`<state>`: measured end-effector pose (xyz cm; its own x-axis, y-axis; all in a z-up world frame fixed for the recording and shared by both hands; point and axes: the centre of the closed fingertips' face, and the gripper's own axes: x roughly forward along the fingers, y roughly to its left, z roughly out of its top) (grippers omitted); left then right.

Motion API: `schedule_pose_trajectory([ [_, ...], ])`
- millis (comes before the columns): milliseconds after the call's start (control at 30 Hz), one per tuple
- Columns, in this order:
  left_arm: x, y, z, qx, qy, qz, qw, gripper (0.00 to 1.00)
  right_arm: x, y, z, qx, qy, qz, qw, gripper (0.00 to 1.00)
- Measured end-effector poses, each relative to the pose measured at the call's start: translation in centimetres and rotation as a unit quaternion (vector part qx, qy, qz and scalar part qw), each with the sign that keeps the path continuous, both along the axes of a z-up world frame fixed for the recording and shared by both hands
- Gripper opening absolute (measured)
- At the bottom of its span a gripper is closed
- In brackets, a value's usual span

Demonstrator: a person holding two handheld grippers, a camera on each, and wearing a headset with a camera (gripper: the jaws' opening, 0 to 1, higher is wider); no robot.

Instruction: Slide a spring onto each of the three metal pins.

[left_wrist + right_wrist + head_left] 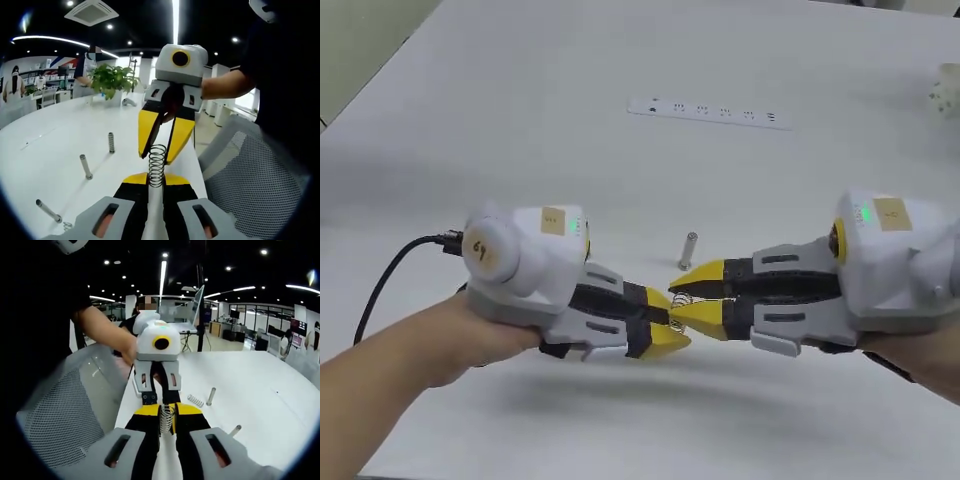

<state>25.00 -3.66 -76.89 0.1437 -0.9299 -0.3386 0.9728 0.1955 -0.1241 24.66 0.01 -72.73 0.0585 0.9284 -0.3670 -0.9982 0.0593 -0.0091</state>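
White counter (520, 120), office background; power strip (708, 111) at the far side.
- Spring (157, 162): off the surface at near centre, between two facing tools.
- Right tongs (678, 302): part open, jaws clamped on the spring's sides.
- Left tongs (670, 332): jaws almost together, spring's end at their tips; grip cannot be told.
- Upright pin (111, 142), second upright pin (85, 166), lying pin (48, 211): on the counter.
- Loose spring (195, 400): lying near the pins.

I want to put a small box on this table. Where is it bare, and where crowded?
Free: the table left of the power strip, and the band between strip and pin. Crowded: in front, where the left gripper and right gripper meet at the spring.
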Motion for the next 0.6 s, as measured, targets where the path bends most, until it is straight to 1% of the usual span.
schedule_pose_trajectory([
  [200,-0.08,0.18,0.09,-0.005,0.004,0.004,1.0000,0.01,0.13,0.10,-0.01,0.007,0.008,-0.009,0.9999,0.09],
  [233,0.02,0.20,0.31,-0.012,0.005,0.007,0.9999,0.01,0.13,0.09,-0.06,0.006,0.009,-0.010,0.9999,0.09],
  [267,0.09,0.13,0.70,-0.023,0.008,0.010,0.9997,0.01,0.11,0.05,-0.35,0.002,0.011,-0.011,0.9999,0.10],
  [300,0.16,0.16,0.90,-0.026,0.007,0.011,0.9996,0.01,0.12,0.02,-0.50,0.004,0.016,-0.015,0.9998,0.10],
  [333,0.16,0.21,0.81,-0.020,0.006,0.011,0.9997,0.01,0.12,-0.06,-0.55,0.005,0.008,-0.016,0.9998,0.09],
  [367,0.17,0.18,0.86,-0.021,0.001,0.009,0.9997,0.01,0.08,-0.02,-0.37,0.011,0.009,-0.017,0.9998,0.09],
  [433,0.07,0.24,0.81,-0.022,0.007,0.009,0.9997,0.01,-0.03,-0.02,-0.32,0.016,0.014,-0.020,0.9996,0.08],
  [533,-0.14,0.21,0.70,-0.018,0.005,0.006,0.9998,0.02,-0.29,0.00,-0.45,0.019,0.020,-0.017,0.9995,0.08],
  [600,-0.25,0.18,0.66,-0.016,0.003,0.005,0.9999,0.02,-0.36,0.01,-0.44,0.018,0.019,-0.015,0.9995,0.07],
])
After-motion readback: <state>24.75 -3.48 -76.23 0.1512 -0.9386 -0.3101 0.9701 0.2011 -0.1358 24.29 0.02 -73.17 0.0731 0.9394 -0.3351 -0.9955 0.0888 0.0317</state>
